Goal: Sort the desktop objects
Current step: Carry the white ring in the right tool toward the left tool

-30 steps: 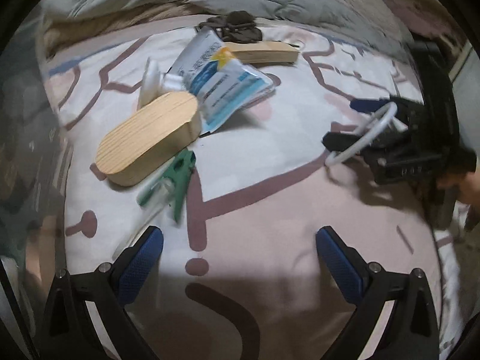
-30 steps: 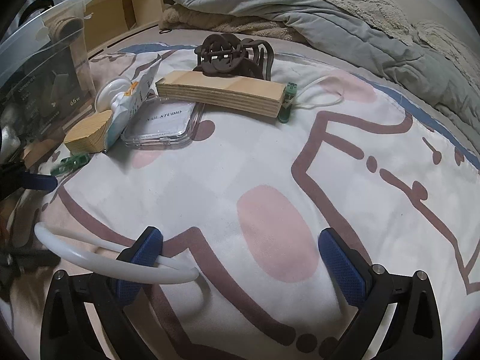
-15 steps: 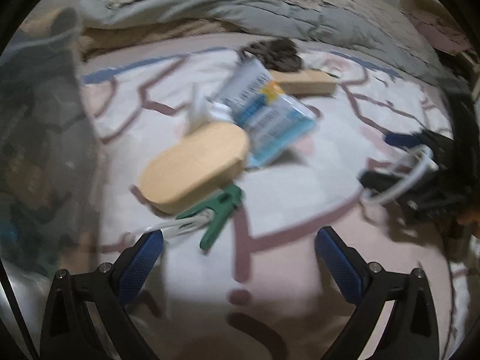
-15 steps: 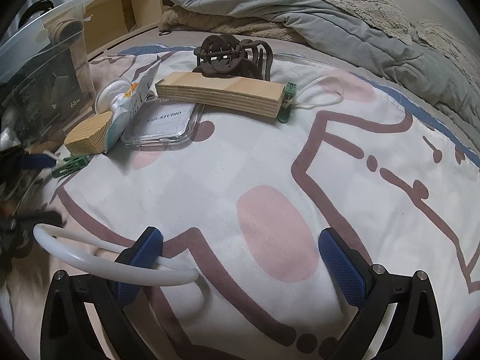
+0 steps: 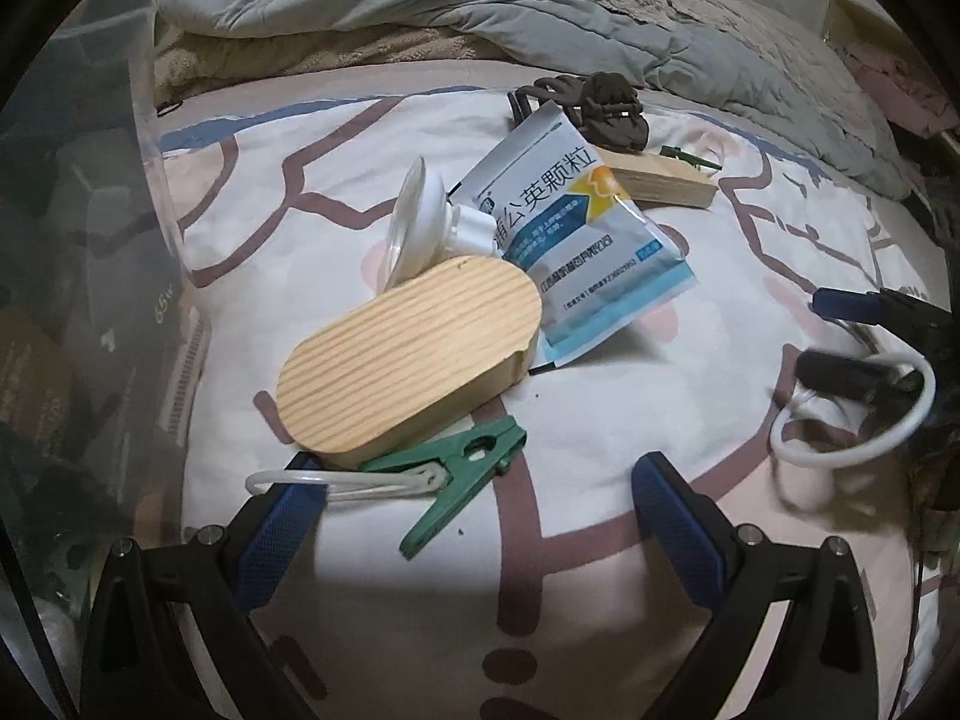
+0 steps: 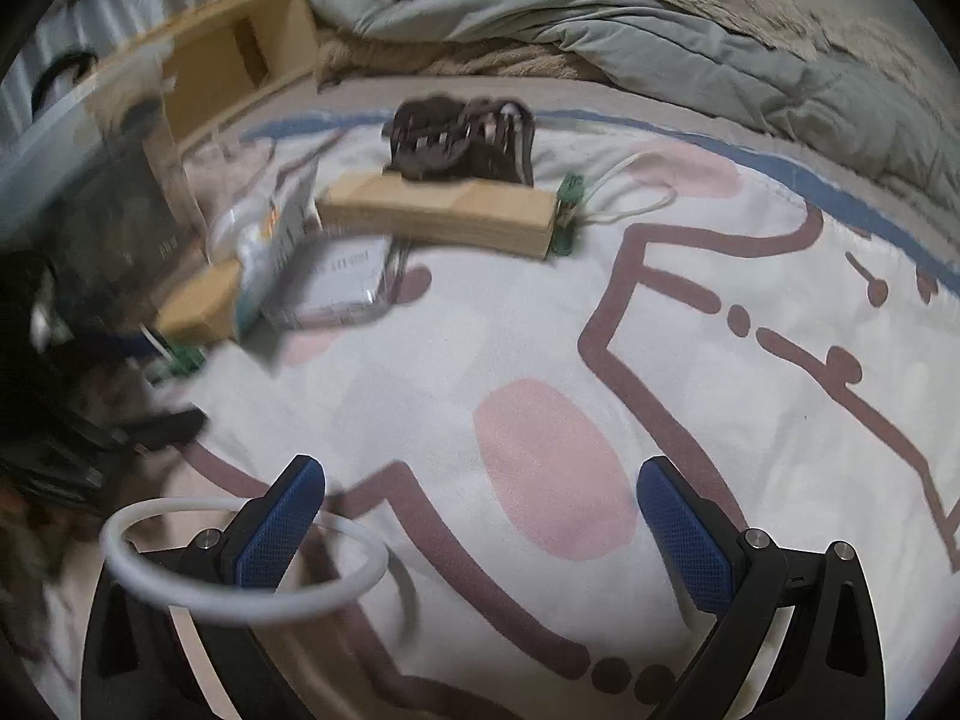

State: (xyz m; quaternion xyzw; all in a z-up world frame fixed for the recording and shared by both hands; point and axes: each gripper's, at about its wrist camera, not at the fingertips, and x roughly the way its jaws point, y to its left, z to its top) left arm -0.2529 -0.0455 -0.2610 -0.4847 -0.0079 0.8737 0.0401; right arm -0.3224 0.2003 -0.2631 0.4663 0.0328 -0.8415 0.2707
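Note:
My left gripper (image 5: 477, 525) is open, just in front of a green clothespin (image 5: 465, 471) with a white cord loop that lies against an oval wooden block (image 5: 411, 354). Behind the block are a white suction cup (image 5: 420, 219) and a blue-white medicine sachet (image 5: 576, 234). A flat wooden board (image 5: 663, 183) with a dark brown hair claw (image 5: 600, 105) lies farther back. My right gripper (image 6: 480, 534) is open; a white ring (image 6: 240, 558) hangs around its left finger (image 6: 279, 531). It shows at the right of the left wrist view (image 5: 855, 354).
Everything lies on a patterned bedsheet (image 6: 660, 360). A clear phone case (image 6: 336, 285) lies by the sachet. A second green clothespin (image 6: 567, 210) sits at the board's end. A clear plastic storage bin (image 5: 78, 270) stands on the left. A grey duvet (image 5: 480, 0) is piled behind.
My left gripper has moved closer to the green clothespin and the oval block. My right gripper has lifted and the white ring now hangs as a full loop around its left finger.

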